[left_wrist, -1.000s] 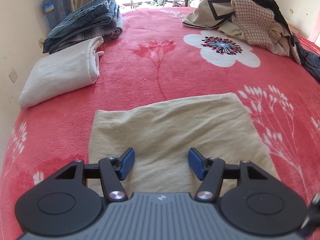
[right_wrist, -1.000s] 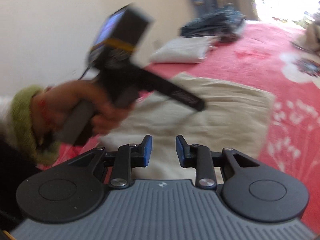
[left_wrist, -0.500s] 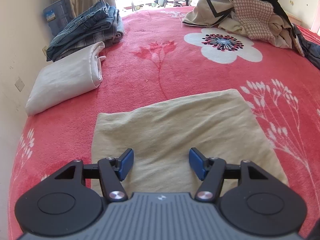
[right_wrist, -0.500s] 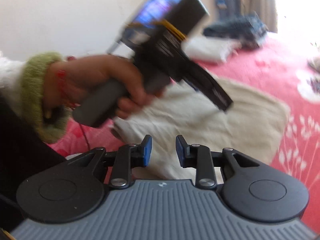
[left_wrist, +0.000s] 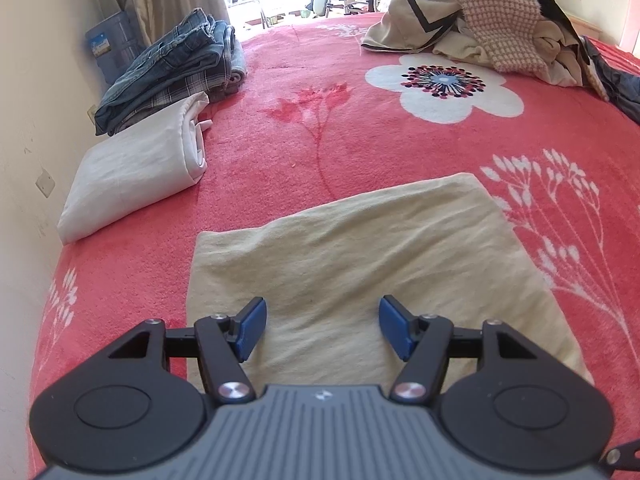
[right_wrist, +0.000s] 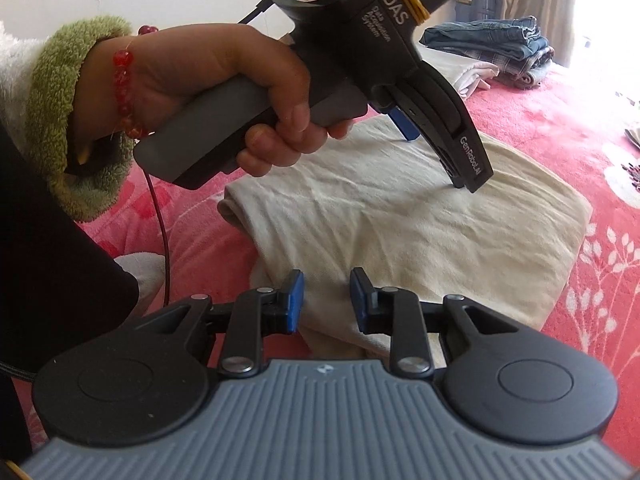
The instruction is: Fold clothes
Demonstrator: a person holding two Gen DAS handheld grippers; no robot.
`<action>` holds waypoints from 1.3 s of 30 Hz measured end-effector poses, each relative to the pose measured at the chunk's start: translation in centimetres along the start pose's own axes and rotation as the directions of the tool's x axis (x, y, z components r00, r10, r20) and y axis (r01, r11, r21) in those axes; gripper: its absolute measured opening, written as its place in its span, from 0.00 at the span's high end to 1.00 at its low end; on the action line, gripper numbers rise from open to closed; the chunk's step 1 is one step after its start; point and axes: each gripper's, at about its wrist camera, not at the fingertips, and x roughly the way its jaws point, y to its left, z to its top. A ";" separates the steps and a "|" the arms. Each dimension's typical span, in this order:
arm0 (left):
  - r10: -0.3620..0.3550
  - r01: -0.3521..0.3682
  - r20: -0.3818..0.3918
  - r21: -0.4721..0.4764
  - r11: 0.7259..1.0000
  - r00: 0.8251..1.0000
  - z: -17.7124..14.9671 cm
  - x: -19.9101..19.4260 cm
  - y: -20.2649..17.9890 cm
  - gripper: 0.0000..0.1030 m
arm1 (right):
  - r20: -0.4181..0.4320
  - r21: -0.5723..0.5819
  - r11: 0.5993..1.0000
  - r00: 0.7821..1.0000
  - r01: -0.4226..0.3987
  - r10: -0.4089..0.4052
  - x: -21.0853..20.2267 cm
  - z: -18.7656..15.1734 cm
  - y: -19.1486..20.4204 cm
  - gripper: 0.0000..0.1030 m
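Observation:
A folded cream garment (left_wrist: 372, 264) lies flat on the red flowered bedspread (left_wrist: 360, 128). My left gripper (left_wrist: 322, 330) hovers over its near part, open, with nothing between the blue pads. In the right wrist view the same cream garment (right_wrist: 420, 232) fills the middle, its thick folded edge toward me. My right gripper (right_wrist: 325, 300) hangs just above that near edge, its jaws a narrow gap apart and nothing pinched. A person's hand (right_wrist: 224, 92) holds the left gripper (right_wrist: 412, 130) over the cloth's far side.
A folded white cloth (left_wrist: 136, 172) and a stack of folded jeans and plaid (left_wrist: 176, 68) lie along the left wall. A heap of unfolded clothes (left_wrist: 488, 28) sits at the far right. A blue water jug (left_wrist: 110, 50) stands in the corner.
The left view has tilted slightly, the cream garment sitting a little lower right. In the right view the hand with the left gripper has risen and come closer, and the blur has gone.

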 end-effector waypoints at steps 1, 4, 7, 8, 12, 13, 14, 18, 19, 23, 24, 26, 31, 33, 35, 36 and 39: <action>0.002 -0.002 0.001 0.003 1.000 1.000 0.0 0.0 0.0 0.38 | 0.000 0.001 1.000 1.000 0.000 0.000 0.0 0.0 0.0 0.76; 0.009 -0.009 0.004 0.013 1.000 1.000 0.0 0.0 -0.2 0.38 | -0.001 0.002 1.000 1.000 0.000 0.000 0.0 0.1 -0.1 0.76; 0.013 -0.013 0.006 0.020 1.000 1.000 -0.1 0.0 -0.2 0.37 | 0.000 0.002 1.000 1.000 -0.002 0.002 -0.1 0.1 -0.1 0.76; 0.014 -0.014 0.007 0.022 1.000 1.000 -0.1 0.0 -0.2 0.37 | 0.000 0.003 1.000 1.000 -0.002 0.002 -0.1 0.1 -0.2 0.76; 0.020 -0.020 0.011 0.029 0.999 1.000 -0.2 -0.1 -0.4 0.37 | 0.002 0.008 1.000 1.000 -0.004 0.004 -0.1 0.0 -0.2 0.76; 0.021 -0.022 0.011 0.031 0.999 1.000 -0.2 -0.1 -0.4 0.37 | 0.003 0.008 1.000 1.000 -0.004 0.004 -0.1 0.0 -0.2 0.76; 0.022 -0.023 0.012 0.032 0.999 1.000 -0.2 -0.1 -0.4 0.37 | 0.003 0.008 1.000 1.000 -0.005 0.005 -0.1 0.0 -0.2 0.76; 0.026 -0.026 0.014 0.036 0.999 1.000 -0.2 -0.2 -0.5 0.37 | 0.004 0.009 1.000 1.000 -0.005 0.005 -0.1 0.0 -0.2 0.75; 0.026 -0.027 0.014 0.037 0.999 1.000 -0.2 -0.2 -0.5 0.37 | 0.004 0.010 1.000 1.000 -0.006 0.006 -0.1 0.0 -0.2 0.75; 0.028 -0.028 0.015 0.040 0.999 1.000 -0.2 -0.2 -0.5 0.37 | 0.004 0.010 1.000 1.000 -0.005 0.005 -0.1 0.0 -0.1 0.75; 0.028 -0.029 0.015 0.041 0.999 0.999 -0.2 -0.2 -0.5 0.37 | 0.004 0.010 1.000 1.000 -0.005 0.005 -0.1 0.0 -0.1 0.75; 0.029 -0.030 0.016 0.043 0.999 0.999 -0.2 -0.2 -0.5 0.37 | 0.004 0.010 1.000 1.000 -0.004 0.004 -0.1 0.1 0.0 0.74; 0.032 -0.033 0.017 0.047 0.998 0.999 -0.2 -0.1 -0.5 0.37 | 0.005 0.011 1.000 1.000 -0.005 0.005 0.0 0.1 0.1 0.73; 0.032 -0.033 0.017 0.047 0.998 0.999 -0.2 -0.1 -0.6 0.37 | 0.006 0.011 1.000 1.000 -0.005 0.005 0.0 0.1 0.1 0.73; 0.032 -0.033 0.017 0.048 0.998 0.999 -0.2 -0.1 -0.6 0.37 | 0.006 0.012 1.000 1.000 -0.005 0.005 0.0 0.1 0.1 0.73; 0.033 -0.033 0.017 0.048 0.998 0.999 -0.2 -0.1 -0.6 0.37 | 0.006 0.012 1.000 1.000 -0.005 0.005 0.0 0.1 0.1 0.73; 0.034 -0.035 0.018 0.049 0.998 0.999 -0.2 -0.1 -0.6 0.37 | 0.007 0.013 1.000 1.000 -0.006 0.006 0.0 0.0 0.1 0.72</action>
